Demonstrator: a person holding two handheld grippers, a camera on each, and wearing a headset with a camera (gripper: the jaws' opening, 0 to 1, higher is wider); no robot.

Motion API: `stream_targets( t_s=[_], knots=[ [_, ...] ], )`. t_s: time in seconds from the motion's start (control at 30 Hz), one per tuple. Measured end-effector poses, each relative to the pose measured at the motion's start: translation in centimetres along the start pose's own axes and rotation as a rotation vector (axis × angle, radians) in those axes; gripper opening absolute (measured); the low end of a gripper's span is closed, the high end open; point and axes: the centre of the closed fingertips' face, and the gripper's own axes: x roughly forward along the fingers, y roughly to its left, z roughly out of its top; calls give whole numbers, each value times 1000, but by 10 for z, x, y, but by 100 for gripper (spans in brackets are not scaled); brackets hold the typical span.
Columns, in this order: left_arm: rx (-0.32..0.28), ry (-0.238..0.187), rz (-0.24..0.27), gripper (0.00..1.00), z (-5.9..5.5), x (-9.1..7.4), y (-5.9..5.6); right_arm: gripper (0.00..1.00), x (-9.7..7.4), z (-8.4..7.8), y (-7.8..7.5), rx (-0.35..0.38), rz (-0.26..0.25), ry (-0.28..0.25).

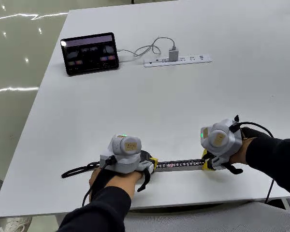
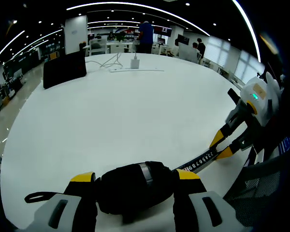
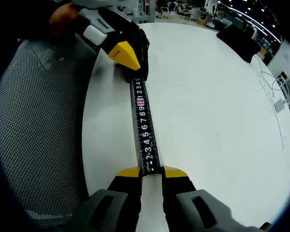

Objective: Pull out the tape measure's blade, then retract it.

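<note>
White bench [image 1: 183,96] surface is seen across the head view, with a tablet [image 1: 89,53] at the upper left and a power strip [image 1: 178,60] at the upper middle. Near the lower edge, the black tape case [image 2: 135,186] is clamped between the jaws of the left claw [image 1: 150,164]. The blade [image 1: 180,165] is stretched out flat over the bench towards the right, and its tip is pinched by the right claw [image 1: 206,163].

Open-plan office: white table [image 1: 183,96], desk rows [image 2: 111,46] (ceiling spotlights [image 2: 135,10] overhead), glossy floor [image 1: 14,58].
</note>
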Motion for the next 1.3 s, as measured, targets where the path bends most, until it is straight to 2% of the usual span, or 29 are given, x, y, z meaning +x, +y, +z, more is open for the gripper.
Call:
stream_targets(
  t_s=[0.87, 1.3],
  knots=[
    [-4, 1, -2, 60, 0, 0, 0, 11, 7, 16, 0, -3, 3, -31],
    [-2, 0, -4, 60, 1, 1, 1, 11, 9, 22, 1, -9, 9, -30]
  ],
)
